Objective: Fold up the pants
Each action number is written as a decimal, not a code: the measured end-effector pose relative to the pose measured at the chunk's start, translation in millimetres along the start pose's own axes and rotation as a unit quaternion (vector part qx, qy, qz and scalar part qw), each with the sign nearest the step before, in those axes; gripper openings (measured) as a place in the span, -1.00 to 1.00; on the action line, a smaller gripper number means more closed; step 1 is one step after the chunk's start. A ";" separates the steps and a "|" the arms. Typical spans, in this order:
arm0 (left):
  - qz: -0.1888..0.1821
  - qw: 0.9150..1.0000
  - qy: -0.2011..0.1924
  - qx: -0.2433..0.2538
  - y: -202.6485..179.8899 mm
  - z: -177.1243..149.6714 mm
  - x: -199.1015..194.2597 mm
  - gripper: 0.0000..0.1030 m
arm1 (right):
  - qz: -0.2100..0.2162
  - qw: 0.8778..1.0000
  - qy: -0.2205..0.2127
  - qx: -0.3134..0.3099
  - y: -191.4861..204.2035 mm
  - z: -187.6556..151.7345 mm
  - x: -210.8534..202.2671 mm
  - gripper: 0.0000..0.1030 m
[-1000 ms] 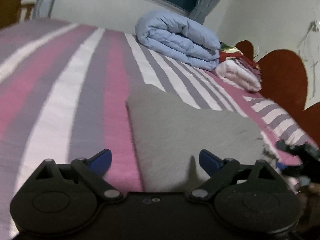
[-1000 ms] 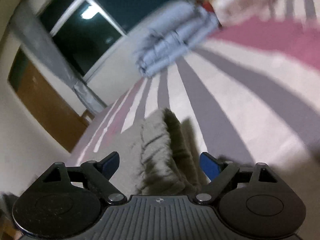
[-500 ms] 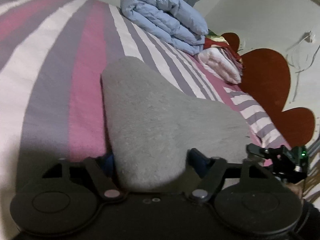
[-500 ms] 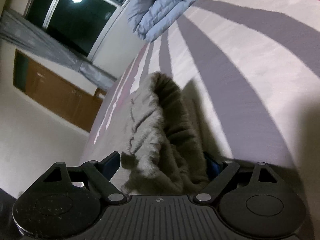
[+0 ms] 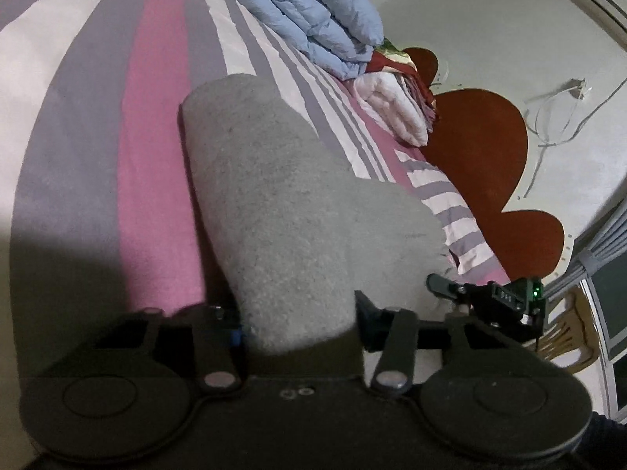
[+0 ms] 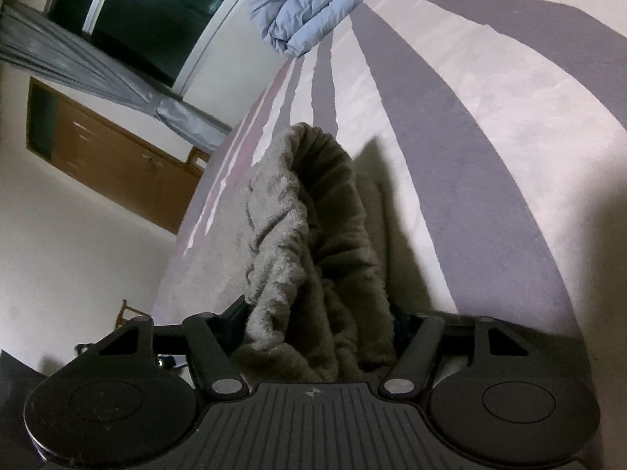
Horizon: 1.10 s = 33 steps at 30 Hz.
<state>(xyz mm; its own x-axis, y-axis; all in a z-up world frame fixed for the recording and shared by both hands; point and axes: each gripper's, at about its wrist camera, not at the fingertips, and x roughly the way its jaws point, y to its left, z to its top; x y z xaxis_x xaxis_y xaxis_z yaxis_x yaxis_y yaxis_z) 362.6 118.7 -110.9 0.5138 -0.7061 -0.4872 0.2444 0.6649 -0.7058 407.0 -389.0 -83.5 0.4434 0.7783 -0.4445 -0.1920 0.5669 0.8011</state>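
Both grippers pinch the grey pants, mid-fold.
The left gripper (image 5: pixel 298 325) clamps the smooth folded end of the grey fleece pants (image 5: pixel 290 203); the right gripper (image 6: pixel 321 333) clamps the gathered waistband. Pants are partly raised off the striped bedsheet (image 5: pixel 98 125), the blue duvet (image 5: pixel 305 19) beyond; the final fold and laying flat likely remain.

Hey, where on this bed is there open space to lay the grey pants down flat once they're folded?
Bare striped bedsheet lies left of the grey pants, which both the left gripper and right gripper are clamping. It is crowded toward the headboard: the blue comforter and the folded pink blanket fill that end.
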 end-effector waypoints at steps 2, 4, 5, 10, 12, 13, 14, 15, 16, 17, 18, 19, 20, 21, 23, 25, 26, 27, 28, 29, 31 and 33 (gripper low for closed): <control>-0.013 1.000 -0.015 -0.004 -0.7 -2.4 -6.4 -0.55 | -0.002 1.000 0.000 -0.017 8.4 1.8 1.0 -0.06; -0.043 0.998 -0.040 0.000 -4.0 -7.8 -16.7 -0.68 | 0.008 0.999 0.000 -0.031 16.3 4.7 -4.7 -0.12; -0.062 0.997 -0.055 0.001 -6.7 -9.8 -22.5 -0.70 | 0.013 0.999 -0.001 -0.035 20.3 6.8 -7.7 -0.12; -0.072 0.993 -0.089 0.005 -12.2 4.4 -42.6 -0.70 | 0.055 0.996 -0.009 -0.068 54.7 27.6 -1.8 -0.13; -0.064 0.992 -0.106 0.004 -3.3 21.5 -56.4 -0.70 | 0.065 0.994 -0.005 -0.083 71.3 42.1 13.4 -0.13; -0.058 0.992 -0.113 0.003 2.1 32.1 -63.5 -0.70 | 0.069 0.994 -0.003 -0.087 78.1 48.3 23.8 -0.13; -0.051 0.992 -0.118 0.005 6.3 42.6 -68.8 -0.70 | 0.075 0.993 0.000 -0.089 85.0 55.4 36.9 -0.13; -0.043 0.992 -0.122 0.008 10.0 53.1 -72.5 -0.70 | 0.079 0.992 0.002 -0.093 92.0 61.0 51.0 -0.13; -0.035 0.992 -0.124 0.009 15.8 64.5 -75.2 -0.70 | 0.082 0.992 0.004 -0.098 97.5 67.8 64.4 -0.13; -0.020 0.992 -0.123 0.011 22.1 78.6 -75.3 -0.70 | 0.086 0.992 0.006 -0.095 101.0 74.0 80.3 -0.13; -0.007 0.993 -0.121 0.010 26.0 88.1 -75.7 -0.70 | 0.087 0.992 0.006 -0.088 102.0 80.3 93.9 -0.13; 0.004 0.993 -0.117 0.005 31.1 98.0 -72.5 -0.68 | 0.084 0.993 0.006 -0.085 101.7 86.2 107.4 -0.13; 0.021 0.994 -0.105 -0.002 38.2 107.1 -65.5 -0.46 | 0.076 0.993 0.006 -0.088 99.0 90.9 120.1 -0.13; 0.050 0.994 -0.092 -0.003 45.1 111.4 -58.2 0.09 | 0.063 0.994 0.005 -0.090 92.6 93.2 131.0 -0.11; 0.225 0.971 -0.078 0.025 48.1 111.0 -41.6 0.89 | -0.031 0.993 0.011 -0.109 75.0 94.6 156.6 0.32; 0.262 0.959 -0.082 0.069 47.3 101.1 -36.7 0.90 | -0.074 0.989 0.009 -0.127 61.5 90.3 164.6 0.47; 0.269 0.956 -0.090 0.073 45.1 95.6 -38.8 0.90 | -0.073 0.990 0.006 -0.124 61.3 89.1 161.6 0.51; 0.277 0.953 -0.096 0.074 42.1 91.7 -43.0 0.90 | -0.083 0.988 0.001 -0.133 64.5 86.2 157.8 0.60; 0.285 0.950 -0.106 0.077 37.5 87.1 -49.1 0.89 | -0.096 0.984 -0.013 -0.149 70.7 81.8 148.4 0.74; 0.294 0.944 -0.122 0.084 29.7 79.8 -58.1 0.89 | -0.101 0.982 -0.033 -0.158 75.4 78.2 138.1 0.82; 0.325 0.927 -0.153 0.106 13.2 60.2 -78.9 0.89 | -0.096 0.980 -0.069 -0.158 76.0 69.1 106.0 1.00; 0.360 0.910 -0.164 0.123 0.4 37.2 -100.2 0.89 | -0.102 0.976 -0.090 -0.169 75.9 57.0 74.7 1.00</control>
<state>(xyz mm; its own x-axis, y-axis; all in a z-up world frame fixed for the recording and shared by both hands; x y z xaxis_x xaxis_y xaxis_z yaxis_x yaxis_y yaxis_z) 341.8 198.7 -43.3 0.8215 0.0188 -0.5699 -0.0977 0.9893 -0.1083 475.5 -303.2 -33.1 0.6439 0.5971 -0.4783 -0.3481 0.7854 0.5119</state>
